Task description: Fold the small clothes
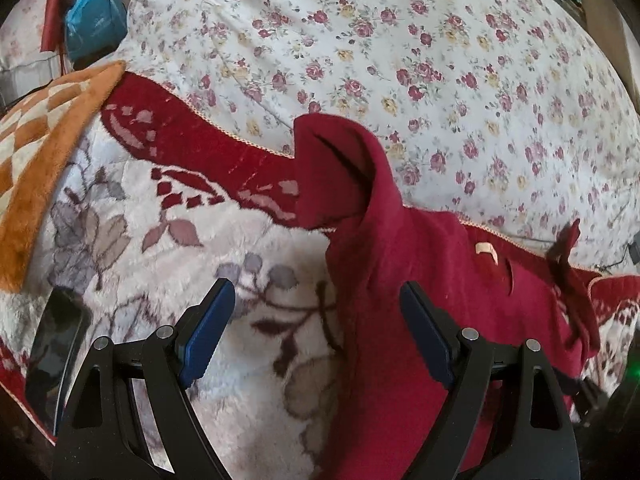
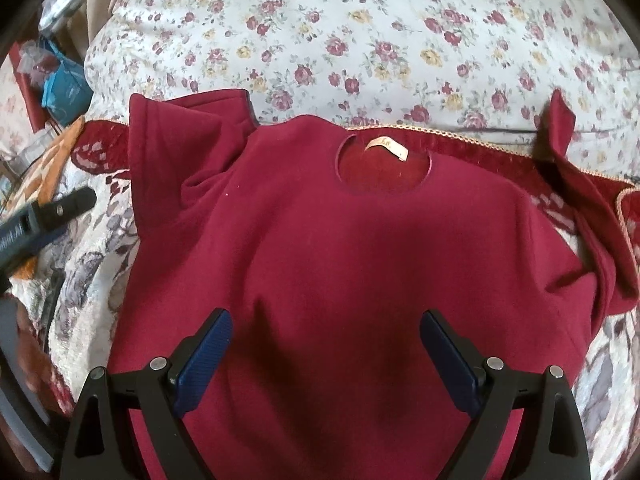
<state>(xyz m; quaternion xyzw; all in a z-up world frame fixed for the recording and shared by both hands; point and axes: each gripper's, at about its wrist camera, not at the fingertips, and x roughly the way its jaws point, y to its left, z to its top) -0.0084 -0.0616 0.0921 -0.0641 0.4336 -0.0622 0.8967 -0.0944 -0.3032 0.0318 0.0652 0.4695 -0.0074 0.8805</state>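
The red sweater (image 2: 352, 248) lies flat on the bed's blanket (image 1: 168, 264), collar toward the far edge, right under my right gripper (image 2: 324, 364), while my left gripper (image 1: 316, 332) straddles its left side, both wide open and empty.

Left wrist view: mounted behind the left hand-held gripper (image 1: 316, 296), looking forward and down along its spread fingers, close over the blanket (image 1: 168, 264), aimed at the left edge of the shirt (image 1: 400, 280) and its raised left sleeve. Right wrist view: mounted behind the right hand-held gripper (image 2: 326, 326), looking forward and down, close above the shirt's (image 2: 340, 260) middle, facing the collar. Both facing the same way, toward the floral sheet (image 1: 400, 40) beyond. Shared: shirt, collar label (image 1: 486, 249), red blanket border, sheet, blue bag (image 1: 94, 20) far left. Left hand-held gripper also seen at the right view's left edge.
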